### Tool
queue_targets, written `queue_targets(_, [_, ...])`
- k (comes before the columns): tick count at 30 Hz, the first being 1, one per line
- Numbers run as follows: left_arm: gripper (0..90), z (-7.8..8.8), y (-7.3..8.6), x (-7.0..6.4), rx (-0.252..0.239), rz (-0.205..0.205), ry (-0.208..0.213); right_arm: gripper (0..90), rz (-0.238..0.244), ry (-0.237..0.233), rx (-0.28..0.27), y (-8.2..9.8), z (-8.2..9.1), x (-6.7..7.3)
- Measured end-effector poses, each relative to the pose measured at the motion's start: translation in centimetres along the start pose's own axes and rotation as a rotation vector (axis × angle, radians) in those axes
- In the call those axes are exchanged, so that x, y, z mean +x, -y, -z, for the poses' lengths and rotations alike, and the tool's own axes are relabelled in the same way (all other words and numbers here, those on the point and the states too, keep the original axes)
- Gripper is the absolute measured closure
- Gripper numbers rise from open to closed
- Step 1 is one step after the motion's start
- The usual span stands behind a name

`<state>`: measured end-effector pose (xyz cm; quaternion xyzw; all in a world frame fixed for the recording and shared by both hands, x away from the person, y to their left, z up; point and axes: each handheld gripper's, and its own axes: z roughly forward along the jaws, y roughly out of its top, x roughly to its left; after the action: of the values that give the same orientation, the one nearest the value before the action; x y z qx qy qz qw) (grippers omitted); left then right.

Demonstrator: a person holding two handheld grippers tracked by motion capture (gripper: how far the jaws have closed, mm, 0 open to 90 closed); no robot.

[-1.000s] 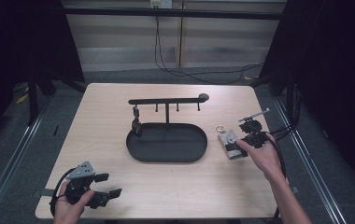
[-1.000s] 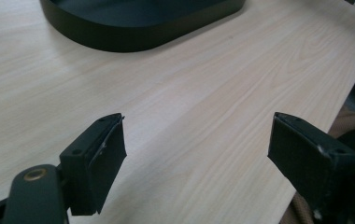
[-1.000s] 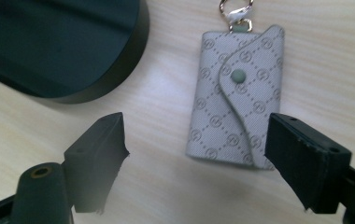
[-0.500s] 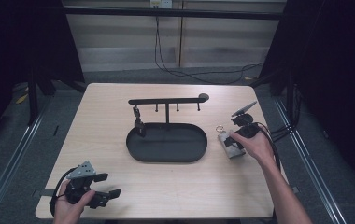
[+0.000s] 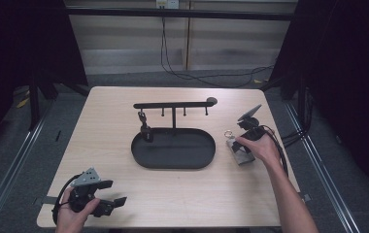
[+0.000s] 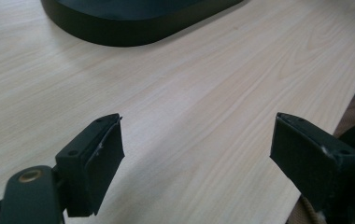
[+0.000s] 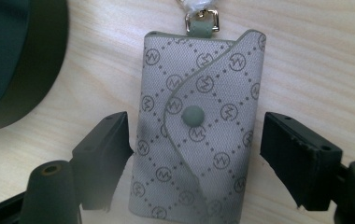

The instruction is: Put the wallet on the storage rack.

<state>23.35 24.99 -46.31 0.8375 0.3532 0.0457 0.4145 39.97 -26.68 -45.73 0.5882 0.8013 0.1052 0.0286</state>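
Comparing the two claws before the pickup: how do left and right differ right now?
The left claw stands wide open over bare table; the right claw straddles the grey pouch, its jaws having just been closing, a gap showing at the right pad. Left sits near the table's front edge, right beside the tray. Both have black jaws.

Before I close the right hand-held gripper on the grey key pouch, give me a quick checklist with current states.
1. Key pouch between the right hand-held gripper jaws, which have just been moving: ok.
2. Pads pressing on the pouch: not ok, a gap shows on one side.
3. Pouch flat on the table: ok.
4. Snap flap closed: ok.
5. Black tray clear of the pouch: ok.
6. Left hand-held gripper open, away from the work: ok.
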Motion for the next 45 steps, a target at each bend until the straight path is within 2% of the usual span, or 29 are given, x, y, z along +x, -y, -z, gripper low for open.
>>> queue_targets(2, [17.0, 0.0, 0.0, 0.1, 0.001, 0.006, -0.001, 25.5, 0.002, 0.03, 0.018, -0.1, -0.4, 0.1])
queue_targets(9, [17.0, 0.0, 0.0, 0.1, 0.004, 0.0, -0.001, 25.5, -0.007, 0.034, 0.039, -0.4, -1.0, 0.4])
queue_targets(17, [16.8, 0.0, 0.0, 0.3, -0.001, 0.008, -0.003, 25.7, -0.006, 0.063, 0.073, -0.6, -1.7, 0.7])
queue_targets(26, [16.8, 0.0, -0.1, 0.4, 0.0, 0.014, -0.001, 26.0, -0.017, 0.061, 0.085, -0.7, -2.0, 0.7])
queue_targets(30, [16.8, -0.1, 0.0, 0.6, -0.001, 0.026, -0.002, 25.9, -0.021, 0.072, 0.094, -0.8, -2.2, 0.9])
queue_targets(40, [16.8, 0.0, -0.1, 0.7, 0.001, 0.027, 0.0, 30.3, -0.033, 0.096, 0.128, -1.4, -2.1, 1.2])
queue_targets(45, [16.8, 0.1, 0.0, 0.8, -0.003, 0.028, -0.002, 32.5, -0.038, 0.077, 0.129, -1.5, -1.9, 1.3])
